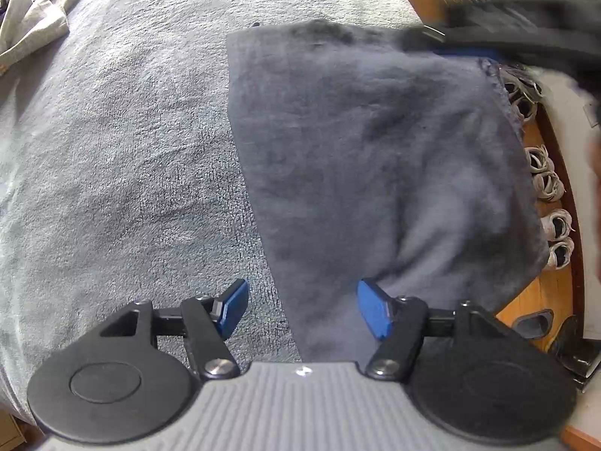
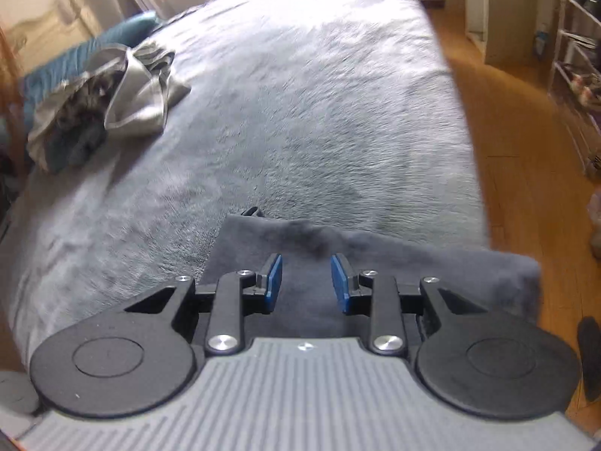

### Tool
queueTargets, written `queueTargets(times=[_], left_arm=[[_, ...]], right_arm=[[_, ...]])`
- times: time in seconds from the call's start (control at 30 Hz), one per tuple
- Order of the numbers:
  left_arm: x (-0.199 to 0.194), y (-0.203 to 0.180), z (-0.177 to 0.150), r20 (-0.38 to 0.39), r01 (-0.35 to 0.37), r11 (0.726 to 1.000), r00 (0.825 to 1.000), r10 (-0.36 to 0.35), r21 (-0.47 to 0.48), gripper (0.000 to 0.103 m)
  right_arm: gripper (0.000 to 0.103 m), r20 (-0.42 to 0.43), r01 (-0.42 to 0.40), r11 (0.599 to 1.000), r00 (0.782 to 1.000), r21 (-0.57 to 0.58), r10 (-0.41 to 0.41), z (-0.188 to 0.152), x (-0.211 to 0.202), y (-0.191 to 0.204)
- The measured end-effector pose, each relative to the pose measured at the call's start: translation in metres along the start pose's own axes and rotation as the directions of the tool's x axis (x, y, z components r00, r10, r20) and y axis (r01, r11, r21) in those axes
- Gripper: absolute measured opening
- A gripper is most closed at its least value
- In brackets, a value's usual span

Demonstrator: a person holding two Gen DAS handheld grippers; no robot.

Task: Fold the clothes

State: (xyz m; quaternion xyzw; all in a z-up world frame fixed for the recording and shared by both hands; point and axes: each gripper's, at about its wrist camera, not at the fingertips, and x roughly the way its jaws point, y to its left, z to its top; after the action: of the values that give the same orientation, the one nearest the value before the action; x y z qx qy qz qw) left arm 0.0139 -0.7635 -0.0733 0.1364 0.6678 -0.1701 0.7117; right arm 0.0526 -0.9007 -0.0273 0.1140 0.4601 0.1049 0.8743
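A dark grey folded garment (image 1: 375, 158) lies flat on the light grey fleece bed cover (image 1: 112, 158), near the bed's right edge. My left gripper (image 1: 302, 310) points straight down over the garment's near left edge, open, with nothing between its blue pads. In the right wrist view the same garment (image 2: 432, 263) shows beneath my right gripper (image 2: 306, 282), which hovers over it with a clear gap between the pads and holds nothing. The right gripper's body appears as a dark blur at the top right of the left wrist view.
A heap of grey and dark clothes (image 2: 109, 101) lies at the bed's far left, also seen as beige cloth (image 1: 33, 18). Wooden floor (image 2: 518, 173) runs along the bed's right side, with several pairs of shoes (image 1: 544, 176) and a shoe rack (image 2: 578, 56).
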Motion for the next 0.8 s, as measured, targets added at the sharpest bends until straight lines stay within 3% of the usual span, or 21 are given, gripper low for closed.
queueTargets(times=[0.17, 0.27, 0.4, 0.47, 0.53, 0.63, 0.8], left_arm=[[0.002, 0.003, -0.001, 0.011, 0.004, 1.0, 1.0, -0.004, -0.001, 0.068], [-0.006, 0.003, -0.003, 0.038, 0.008, 1.0, 0.999, -0.008, 0.006, 0.065], [-0.03, 0.006, -0.011, 0.112, 0.022, 0.999, 0.993, -0.025, 0.031, 0.065], [-0.045, 0.009, -0.015, 0.142, 0.038, 0.999, 0.989, -0.043, 0.035, 0.065], [-0.064, 0.014, -0.017, 0.179, 0.066, 0.997, 0.981, -0.07, 0.029, 0.065], [-0.104, 0.025, -0.022, 0.278, 0.107, 0.993, 0.953, -0.117, 0.052, 0.067], [-0.175, 0.04, -0.042, 0.44, 0.181, 0.966, 0.864, -0.246, 0.183, 0.076]], right_arm=[[0.028, -0.057, 0.131, 0.991, 0.99, 0.035, -0.129, -0.031, -0.027, -0.015], [0.028, -0.17, 0.228, 0.97, 0.963, 0.085, -0.211, -0.061, -0.012, -0.026], [0.028, -0.153, 0.248, 0.964, 0.961, 0.096, -0.232, -0.071, -0.026, -0.017], [0.028, -0.123, 0.225, 0.966, 0.97, 0.124, -0.21, -0.073, -0.048, -0.011], [0.028, -0.147, 0.209, 0.969, 0.971, 0.134, -0.189, -0.079, -0.06, -0.007], [0.028, -0.215, 0.222, 0.968, 0.957, 0.119, -0.194, -0.091, -0.067, 0.0], [0.029, -0.167, 0.202, 0.964, 0.971, 0.176, -0.173, -0.086, -0.108, 0.02]])
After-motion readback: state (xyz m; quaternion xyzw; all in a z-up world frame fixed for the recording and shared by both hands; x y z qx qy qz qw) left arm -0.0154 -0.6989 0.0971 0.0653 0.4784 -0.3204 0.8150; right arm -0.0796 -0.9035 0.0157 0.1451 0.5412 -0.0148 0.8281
